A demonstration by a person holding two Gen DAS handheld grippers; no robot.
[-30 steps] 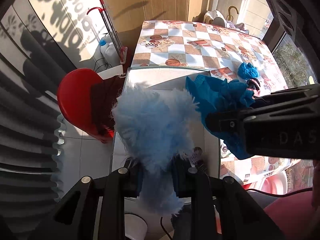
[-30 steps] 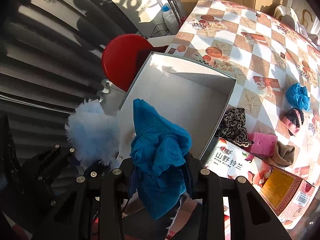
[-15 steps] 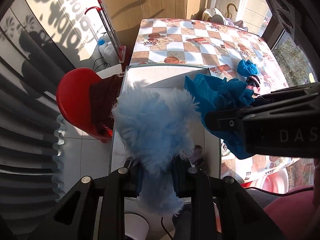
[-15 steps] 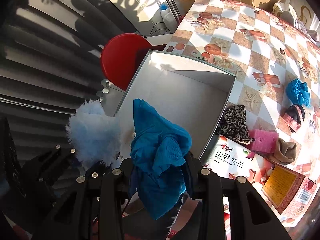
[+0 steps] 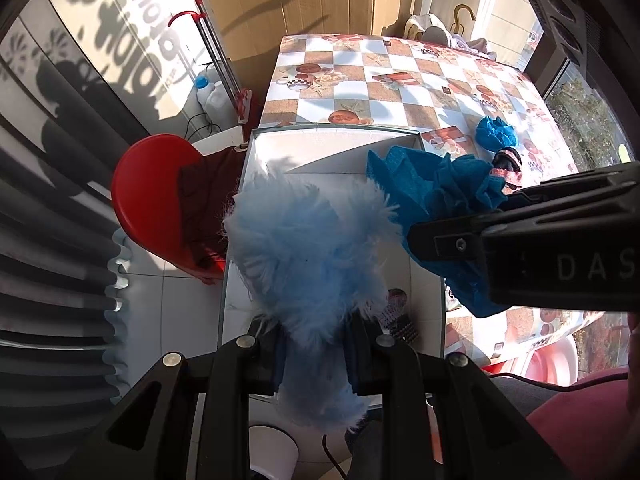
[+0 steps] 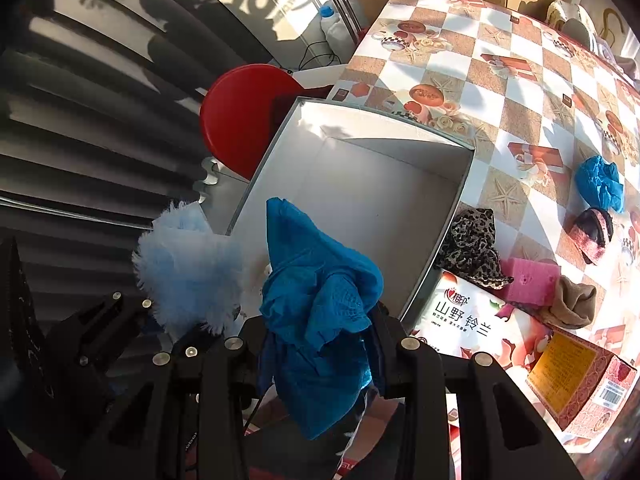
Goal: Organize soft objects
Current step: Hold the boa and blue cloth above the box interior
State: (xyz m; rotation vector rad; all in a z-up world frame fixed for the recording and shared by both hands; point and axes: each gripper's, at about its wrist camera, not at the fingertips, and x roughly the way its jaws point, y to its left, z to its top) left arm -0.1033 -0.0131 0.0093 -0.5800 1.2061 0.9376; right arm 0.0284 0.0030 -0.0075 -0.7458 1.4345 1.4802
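Pinching low on its bunched base, the left gripper (image 5: 316, 344) clamps the fluffy light-blue duster (image 5: 308, 248); the right gripper (image 6: 320, 344) clamps a crumpled blue cloth (image 6: 320, 300). Both soft, light bundles (2 easy loads) rise beyond the fingers over the white box (image 6: 384, 200).

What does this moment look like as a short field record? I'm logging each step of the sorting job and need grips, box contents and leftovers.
left gripper: shut on the fluffy light-blue item
right gripper: shut on the blue cloth
white box: open; visible interior looks empty
held items: both above the near end of the box
left on tablecloth: leopard-print fabric, pink sponge, tan sock, crumpled blue item, pink-and-black item
beside box: tissue pack, printed carton
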